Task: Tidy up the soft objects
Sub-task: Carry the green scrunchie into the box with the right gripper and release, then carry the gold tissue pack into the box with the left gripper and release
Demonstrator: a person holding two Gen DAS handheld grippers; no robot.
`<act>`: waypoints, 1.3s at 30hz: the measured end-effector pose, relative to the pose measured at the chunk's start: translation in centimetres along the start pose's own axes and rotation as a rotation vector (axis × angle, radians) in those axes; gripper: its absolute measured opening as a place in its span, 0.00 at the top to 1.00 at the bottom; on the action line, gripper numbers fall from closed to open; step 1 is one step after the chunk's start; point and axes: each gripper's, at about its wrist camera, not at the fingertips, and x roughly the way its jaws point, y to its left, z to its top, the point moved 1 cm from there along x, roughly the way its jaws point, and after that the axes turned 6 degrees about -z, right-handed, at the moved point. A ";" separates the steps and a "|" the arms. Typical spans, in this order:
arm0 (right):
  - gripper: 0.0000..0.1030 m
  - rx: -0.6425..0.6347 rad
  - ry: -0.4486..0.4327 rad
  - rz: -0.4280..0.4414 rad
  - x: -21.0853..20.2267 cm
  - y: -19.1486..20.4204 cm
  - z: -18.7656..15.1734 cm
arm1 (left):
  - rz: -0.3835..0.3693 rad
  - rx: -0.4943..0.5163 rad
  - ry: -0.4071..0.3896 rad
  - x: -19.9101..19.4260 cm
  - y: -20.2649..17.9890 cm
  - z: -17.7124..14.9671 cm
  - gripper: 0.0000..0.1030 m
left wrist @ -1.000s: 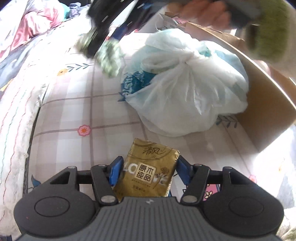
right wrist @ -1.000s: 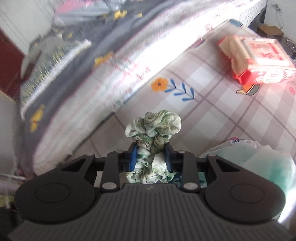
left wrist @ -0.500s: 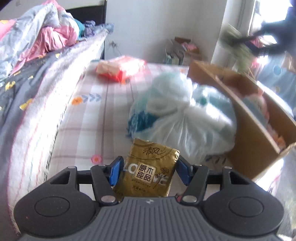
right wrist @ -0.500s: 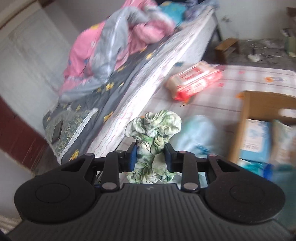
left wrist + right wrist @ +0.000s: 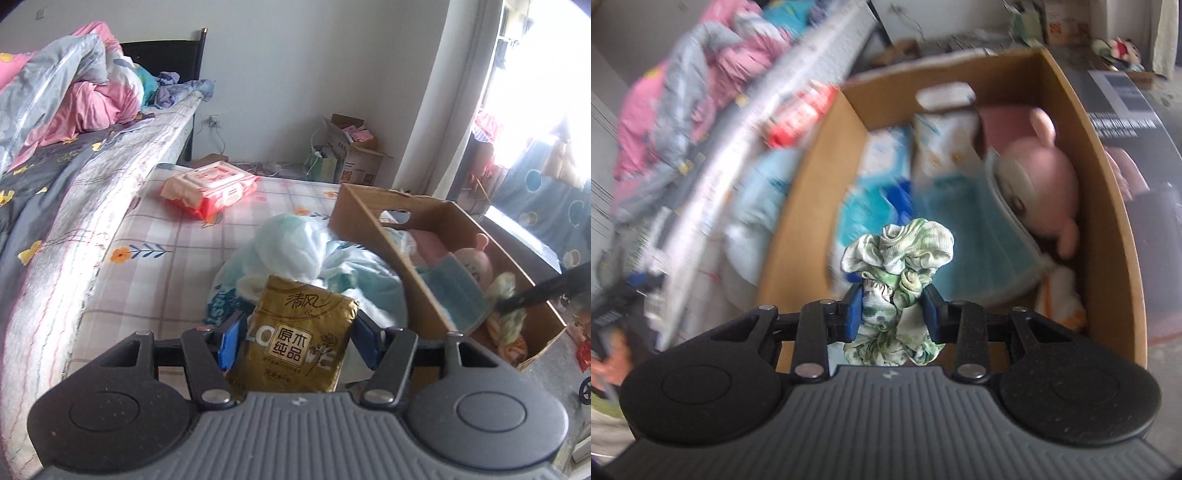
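Note:
My left gripper (image 5: 299, 341) is shut on a gold tissue pack (image 5: 306, 306), held above the checked bed sheet. Beyond it lies a tied white plastic bag (image 5: 295, 243), and right of that an open cardboard box (image 5: 373, 229). My right gripper (image 5: 893, 312) hangs over the cardboard box (image 5: 809, 206) with a green and white scrunchie (image 5: 897, 247) between its blue pads. The pads still touch the scrunchie while the jaws are opening. Inside the box lie a pink plush toy (image 5: 1041, 184), a teal cloth (image 5: 990, 236) and blue and white packs (image 5: 882, 162).
A red pack of wipes (image 5: 210, 188) lies further up the sheet. A grey quilt (image 5: 55, 177) and pink bedding (image 5: 92, 99) fill the left. An open carton (image 5: 354, 151) stands by the far wall. A person's hand (image 5: 609, 362) shows at the right wrist view's left edge.
The right gripper swept with the scrunchie from above the bed to over the box. The left gripper rose with the tissue pack, and its view now takes in the room's far wall.

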 end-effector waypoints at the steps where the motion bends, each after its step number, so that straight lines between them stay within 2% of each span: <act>1: 0.67 -0.009 0.033 -0.018 1.3 -0.2 -0.4 | -0.007 0.004 0.002 0.2 -0.5 0.1 0.40; 5: 0.68 -0.027 0.196 -0.028 6.5 0.0 -0.6 | -0.017 0.026 0.013 0.8 -1.9 0.0 0.40; 9: 0.68 -0.009 0.331 0.045 10.3 0.9 -0.5 | -0.017 0.027 0.015 0.9 -2.3 -0.2 0.40; 13: 0.68 0.030 0.362 0.108 11.6 1.3 -0.2 | -0.009 0.018 0.018 1.0 -2.2 -0.2 0.40; 17: 0.65 0.063 0.386 0.121 12.2 1.1 -0.7 | -0.008 0.011 0.026 1.2 -1.9 -0.3 0.40; 18: 0.62 0.067 0.392 0.107 12.3 0.9 -0.7 | -0.009 0.012 0.026 1.2 -1.9 -0.3 0.40; 19: 0.55 0.064 0.395 0.084 12.3 0.9 -0.9 | -0.010 0.013 0.026 1.3 -2.0 -0.3 0.40; 23: 0.40 0.032 0.391 0.030 11.3 1.3 -1.1 | -0.024 0.033 0.019 1.1 -2.6 0.2 0.40; 24: 0.37 0.036 0.386 0.025 11.1 1.2 -1.0 | -0.028 0.042 0.016 1.0 -2.8 0.4 0.40; 27: 0.35 0.074 0.334 0.059 9.6 1.0 -1.2 | -0.054 0.076 0.003 1.0 -4.0 1.2 0.40; 30: 0.33 0.134 0.237 0.145 7.0 -0.2 -0.7 | -0.105 0.120 -0.007 1.2 -6.0 2.5 0.40; 32: 0.32 0.167 0.142 0.170 4.6 -1.1 -0.7 | -0.157 0.142 -0.001 1.9 -7.7 3.4 0.40; 34: 0.30 0.203 0.042 0.183 2.2 -2.3 -0.5 | -0.231 0.150 0.030 3.0 -9.6 4.3 0.40; 39: 0.27 0.312 -0.157 0.217 -4.1 -5.2 -3.8 | -0.404 0.083 0.215 9.2 -14.9 5.8 0.40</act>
